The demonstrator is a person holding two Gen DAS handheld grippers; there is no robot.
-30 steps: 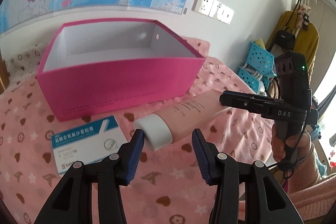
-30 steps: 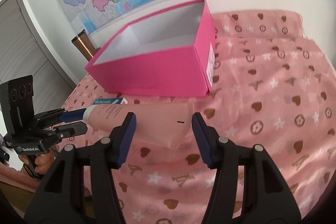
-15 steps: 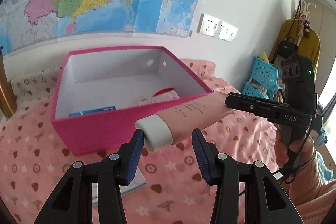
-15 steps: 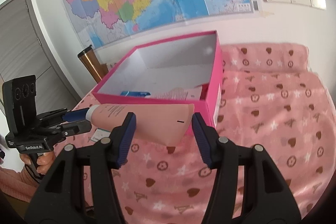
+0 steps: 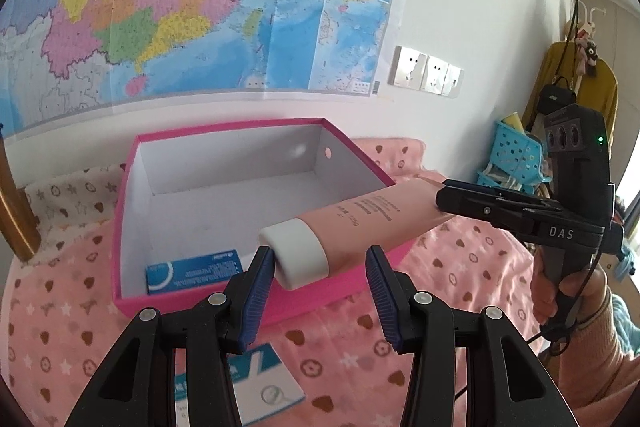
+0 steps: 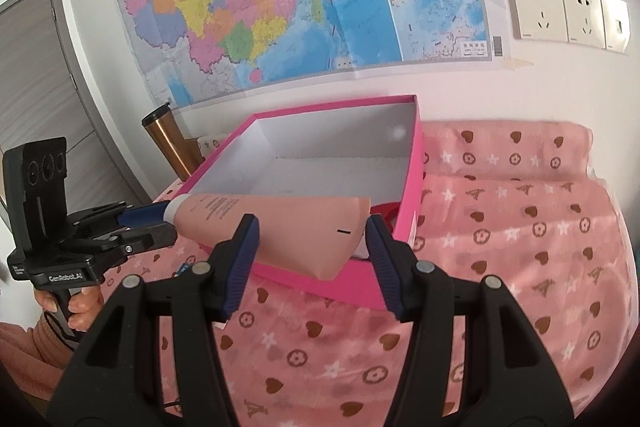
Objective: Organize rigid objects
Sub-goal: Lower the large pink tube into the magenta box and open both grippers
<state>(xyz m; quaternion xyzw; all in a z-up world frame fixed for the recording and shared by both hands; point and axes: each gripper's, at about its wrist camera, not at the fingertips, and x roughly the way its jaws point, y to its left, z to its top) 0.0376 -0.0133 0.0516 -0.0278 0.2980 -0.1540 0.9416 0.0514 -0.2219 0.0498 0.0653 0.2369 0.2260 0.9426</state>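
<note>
A pink tube with a white cap (image 5: 360, 223) hangs in the air over the open pink box (image 5: 224, 303), carried by both grippers. My left gripper (image 5: 320, 279) holds the white cap end between its blue pads. My right gripper (image 6: 312, 247) is shut on the flat crimped end of the tube (image 6: 288, 227). In the right wrist view the tube spans the near wall of the pink box (image 6: 416, 163). A blue packet (image 5: 196, 271) lies on the box floor at the near left. Something red (image 6: 386, 209) shows inside the box behind the tube.
A white and blue packet (image 5: 256, 383) lies on the pink patterned cloth (image 6: 520, 227) in front of the box. A copper tumbler (image 6: 168, 143) stands left of the box by the wall. Blue baskets (image 5: 516, 155) stand at the far right.
Both grippers have lifted the tube off the cloth and carried it up and forward over the box's near wall. The box interior now shows.
</note>
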